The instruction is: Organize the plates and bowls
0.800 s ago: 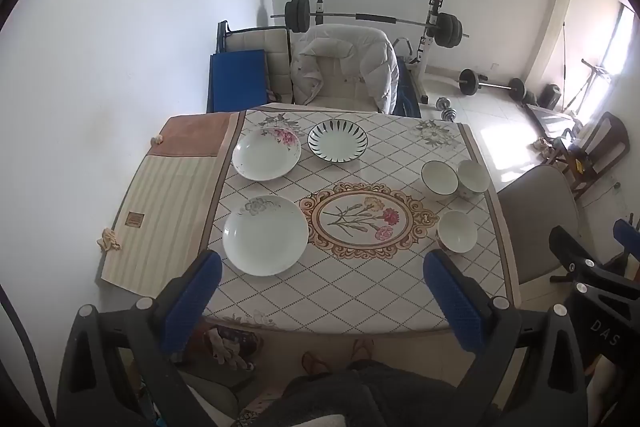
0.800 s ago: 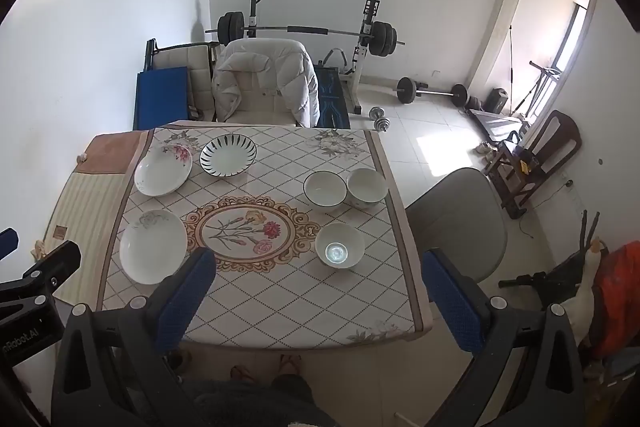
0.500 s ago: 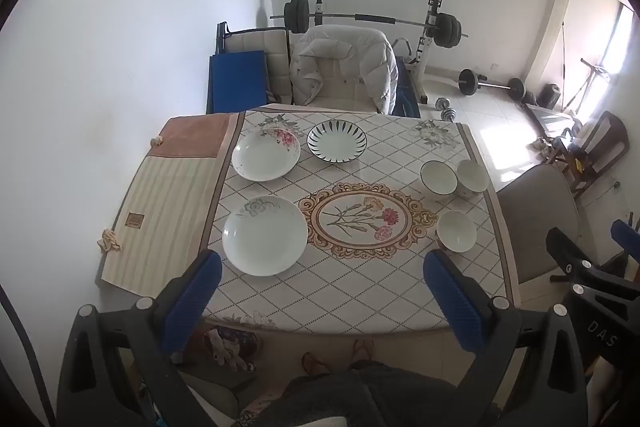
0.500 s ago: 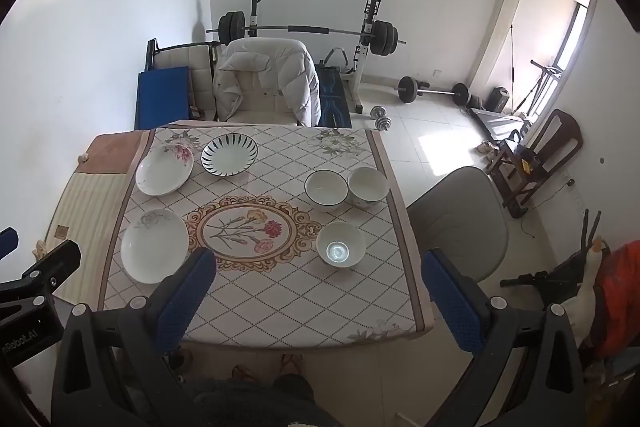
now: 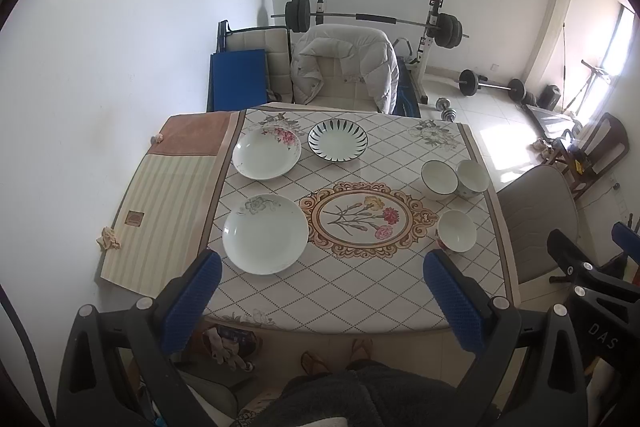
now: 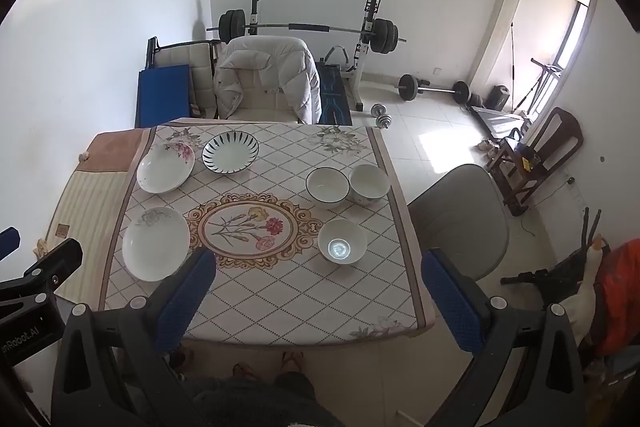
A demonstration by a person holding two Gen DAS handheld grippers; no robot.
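Now: pre-grasp, nothing stacked | left gripper (image 5: 318,297) and right gripper (image 6: 318,291) fingers spread, empty, above table (image 5: 320,291) | next: descend on plain white plate (image 5: 265,233) lower left.

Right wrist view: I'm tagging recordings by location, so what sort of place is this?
Most likely a room in a home that serves as both dining space and home gym: a table with plates and bowls on a floral cloth, a barbell rack behind it, loose dumbbells on the floor.

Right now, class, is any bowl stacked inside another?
No: all three bowls sit separately on the table.
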